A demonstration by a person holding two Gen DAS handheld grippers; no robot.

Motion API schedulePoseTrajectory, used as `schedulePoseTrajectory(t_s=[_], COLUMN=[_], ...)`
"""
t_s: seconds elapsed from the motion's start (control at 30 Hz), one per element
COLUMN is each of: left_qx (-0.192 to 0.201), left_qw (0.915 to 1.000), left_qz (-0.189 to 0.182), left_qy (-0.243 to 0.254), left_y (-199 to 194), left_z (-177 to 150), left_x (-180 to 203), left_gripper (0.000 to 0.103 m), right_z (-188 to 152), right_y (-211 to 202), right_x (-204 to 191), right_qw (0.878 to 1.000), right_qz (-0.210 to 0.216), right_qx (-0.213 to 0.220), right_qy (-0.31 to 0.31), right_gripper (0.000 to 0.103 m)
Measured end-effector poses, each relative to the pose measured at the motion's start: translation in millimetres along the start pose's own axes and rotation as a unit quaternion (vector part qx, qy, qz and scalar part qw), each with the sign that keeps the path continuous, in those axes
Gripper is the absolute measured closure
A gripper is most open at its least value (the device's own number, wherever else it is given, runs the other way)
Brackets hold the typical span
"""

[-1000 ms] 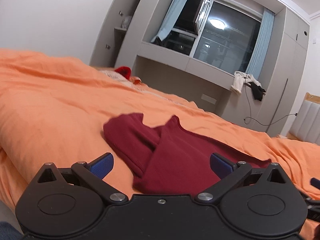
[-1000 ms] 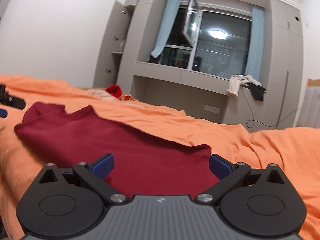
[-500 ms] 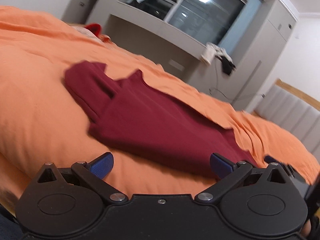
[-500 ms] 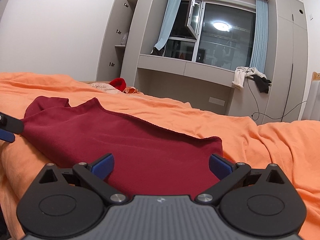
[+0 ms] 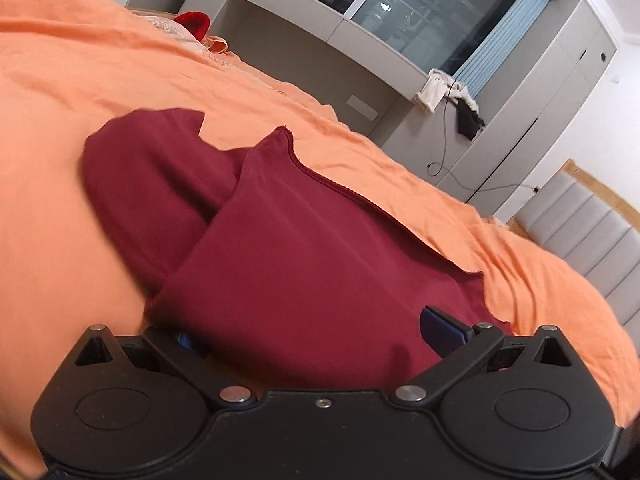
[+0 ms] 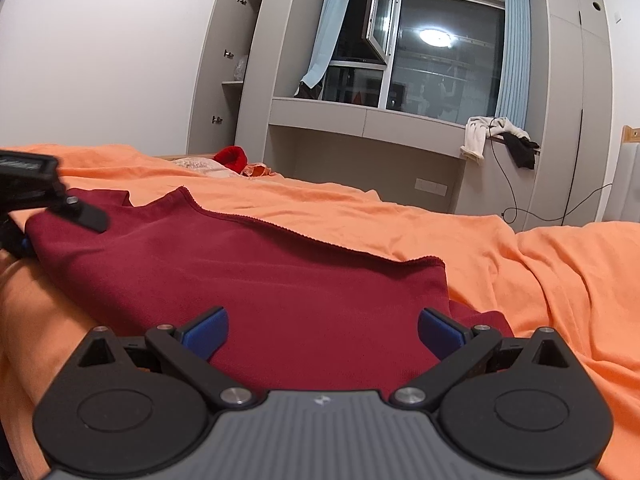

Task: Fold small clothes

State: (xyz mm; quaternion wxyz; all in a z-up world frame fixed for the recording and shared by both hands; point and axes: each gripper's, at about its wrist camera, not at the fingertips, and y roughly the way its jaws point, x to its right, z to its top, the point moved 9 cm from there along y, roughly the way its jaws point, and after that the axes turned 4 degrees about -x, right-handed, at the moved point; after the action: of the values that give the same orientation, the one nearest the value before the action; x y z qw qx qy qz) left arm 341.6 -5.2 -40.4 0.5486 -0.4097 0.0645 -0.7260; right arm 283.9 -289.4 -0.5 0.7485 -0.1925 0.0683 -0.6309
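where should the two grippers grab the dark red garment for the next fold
Take the dark red garment along its near edge, the one closest to both grippers, coming in low and level from the front. It lies flat on the orange bedding, and that thin edge already sits between the open fingers of the left gripper and right gripper. Probably close there, then lift toward the far hem.

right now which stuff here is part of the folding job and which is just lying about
Part of the job:
- dark red garment, partly folded on the orange bedspread
- left tool, open at its near edge
- right tool, open at the near edge too

Just lying about:
- white cloth and black cloth on the window ledge
- bright red item at the bed's far side
- cable
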Motion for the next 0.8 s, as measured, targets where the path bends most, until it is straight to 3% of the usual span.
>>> schedulePoseTrajectory(t_s=[0.1, 0.3, 0.57, 0.8], left_qx=[-0.005, 0.005, 0.004, 0.003], left_qw=[0.9995, 0.9987, 0.9995, 0.9996], left_qz=[0.025, 0.040, 0.030, 0.029], left_qy=[0.019, 0.032, 0.004, 0.002], left_y=[19, 30, 24, 24], left_z=[15, 20, 22, 21], left_x=[-1, -3, -10, -12], left_gripper=[0.001, 0.001, 0.001, 0.001], right_z=[-3, -4, 15, 24], right_y=[2, 4, 13, 44], right_x=[0, 0, -10, -16], right_qw=[1.000, 1.000, 0.999, 0.997], right_qz=[-0.001, 0.001, 0.025, 0.018], right_qx=[-0.004, -0.011, -0.011, -0.056], right_qy=[-0.003, 0.006, 0.022, 0.050], right_gripper=[0.000, 0.000, 0.000, 0.000])
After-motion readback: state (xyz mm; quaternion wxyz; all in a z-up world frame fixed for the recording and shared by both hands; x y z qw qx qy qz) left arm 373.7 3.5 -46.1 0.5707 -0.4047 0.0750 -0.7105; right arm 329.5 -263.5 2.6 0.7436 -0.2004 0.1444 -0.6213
